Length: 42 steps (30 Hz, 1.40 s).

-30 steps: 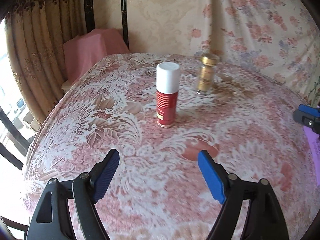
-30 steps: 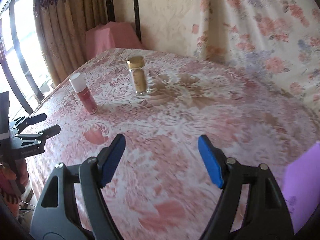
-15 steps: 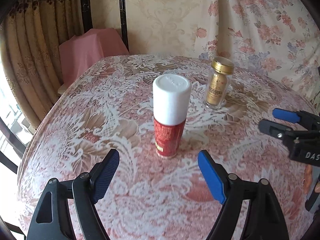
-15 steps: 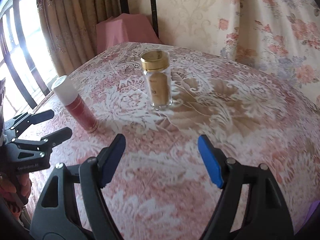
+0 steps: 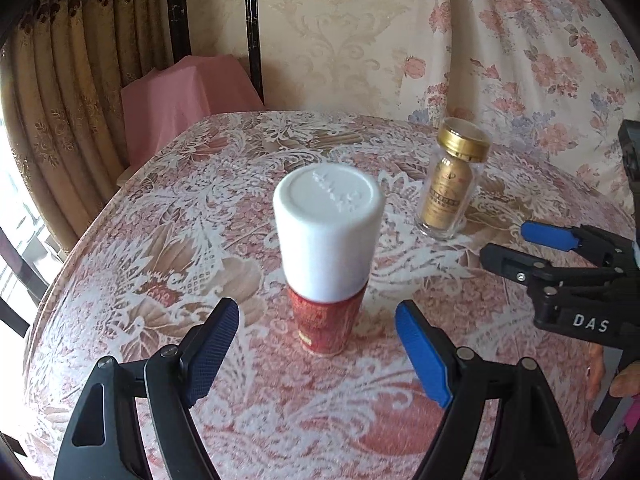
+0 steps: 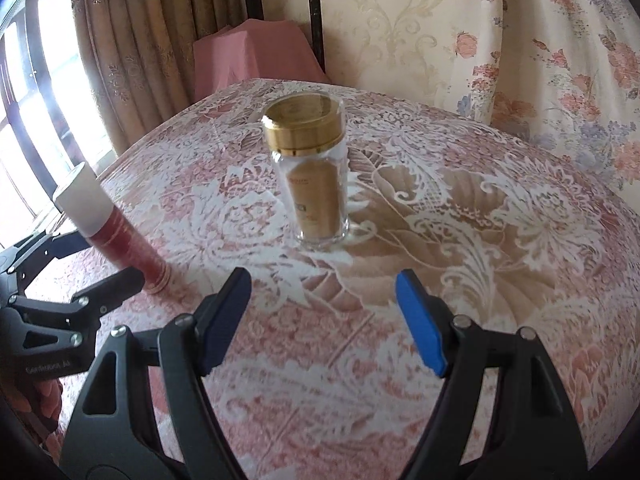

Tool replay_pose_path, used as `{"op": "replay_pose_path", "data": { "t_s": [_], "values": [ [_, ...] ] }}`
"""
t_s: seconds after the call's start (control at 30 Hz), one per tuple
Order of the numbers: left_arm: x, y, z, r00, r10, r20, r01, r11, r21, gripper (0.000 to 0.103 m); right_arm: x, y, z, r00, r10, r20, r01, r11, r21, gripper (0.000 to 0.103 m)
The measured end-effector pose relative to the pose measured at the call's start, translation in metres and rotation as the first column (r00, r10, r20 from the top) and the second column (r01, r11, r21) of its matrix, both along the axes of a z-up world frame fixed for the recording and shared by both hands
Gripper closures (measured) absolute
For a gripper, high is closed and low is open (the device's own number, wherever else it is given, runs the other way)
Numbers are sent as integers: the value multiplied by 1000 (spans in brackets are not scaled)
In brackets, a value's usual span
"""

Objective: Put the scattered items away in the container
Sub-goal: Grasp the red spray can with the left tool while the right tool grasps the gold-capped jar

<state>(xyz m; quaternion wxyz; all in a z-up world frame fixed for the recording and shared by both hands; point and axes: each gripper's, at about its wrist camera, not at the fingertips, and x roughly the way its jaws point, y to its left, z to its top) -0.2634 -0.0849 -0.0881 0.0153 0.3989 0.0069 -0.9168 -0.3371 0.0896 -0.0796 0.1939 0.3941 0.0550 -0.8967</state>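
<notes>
Left wrist — claw (image 5: 316, 354) gapes, flanking can (image 5: 328, 256).

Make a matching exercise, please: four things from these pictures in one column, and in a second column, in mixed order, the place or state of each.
Things:
1. red can
2. glass bottle
3. left gripper
4. right gripper

Places or states:
A. open, pointing at the gold-capped bottle
B. upright, white cap, just ahead of the left fingers
C. open, its pads on either side of the can's base
D. upright, gold cap, farther back on the table

Pairs: 1-B, 2-D, 3-C, 4-A
</notes>
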Motion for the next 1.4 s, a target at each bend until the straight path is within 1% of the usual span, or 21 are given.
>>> {"op": "replay_pose_path", "data": {
  "t_s": [0.3,0.43,0.57,0.67,0.9,1.03,1.17,1.4],
  "values": [
    [-13,-1,-6,1000,25,-6,-25,1000,7,22,-20,-15,-5,999,34,-27,-34,999,-16,26],
    [-16,-3,-7,999,36,-18,-36,999,11,22,-27,-23,-5,997,52,-53,-53,998,-24,26],
    [-17,-6,-6,998,43,-35,-43,999,16,22,-31,-27,-3,996,61,-71,-63,997,-34,34],
    [-18,-7,-5,998,41,-43,-40,999,23,22,-34,-27,-4,996,59,-69,-62,997,-48,38],
    [-20,-11,-7,998,47,-49,-46,998,33,22,-42,-23,-7,997,41,-60,-47,994,-94,39],
    [-22,-15,-10,998,53,-45,-51,998,48,26,-45,-23,-7,998,33,-62,-39,994,-99,40],
    [-22,-17,-9,997,55,-51,-52,997,62,34,-50,-24,-5,997,17,-69,-24,994,-107,43],
    [-27,-20,-9,997,54,-57,-49,995,89,35,-58,-25,-2,996,8,-85,-17,994,-108,48]
  ]
}}
